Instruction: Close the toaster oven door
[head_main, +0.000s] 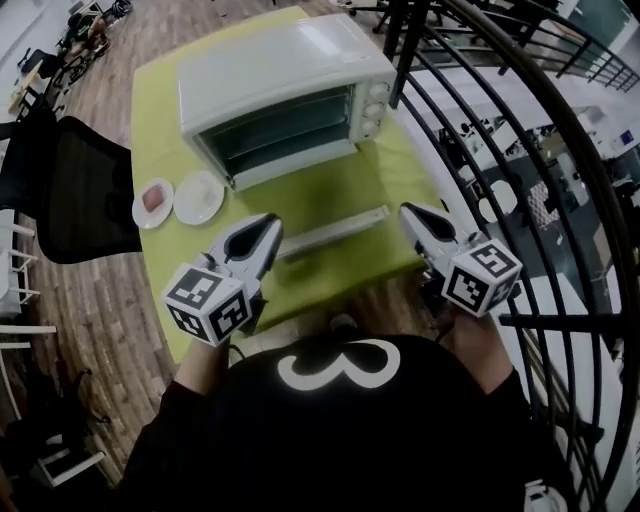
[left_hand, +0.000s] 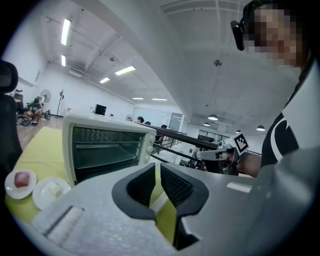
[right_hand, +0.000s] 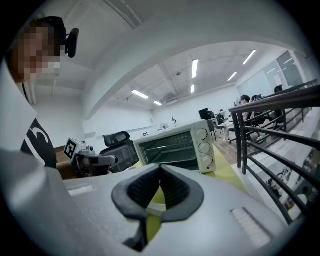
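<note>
Toaster oven (head_main: 285, 75) seen at far end of green table (head_main: 160, 120). Door (head_main: 330, 232) dropped flat toward person; glass pane barely told from cloth, only pale front edge clear. Left gripper (head_main: 268, 228) and right gripper (head_main: 410, 212) held at either end of that edge, jaws pressed together, nothing pinched. Contact with door not discernible.

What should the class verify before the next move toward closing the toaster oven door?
1. Door is open and lying flat: ok.
2. Door handle has nothing on it or against it: ok.
3. Left tool is shut and empty: ok.
4. Right tool is shut and empty: ok.
5. Pink-topped plate and white plate sit beside the door, outside its swing: ok.
6. Nothing sticks out of the oven: ok.
</note>
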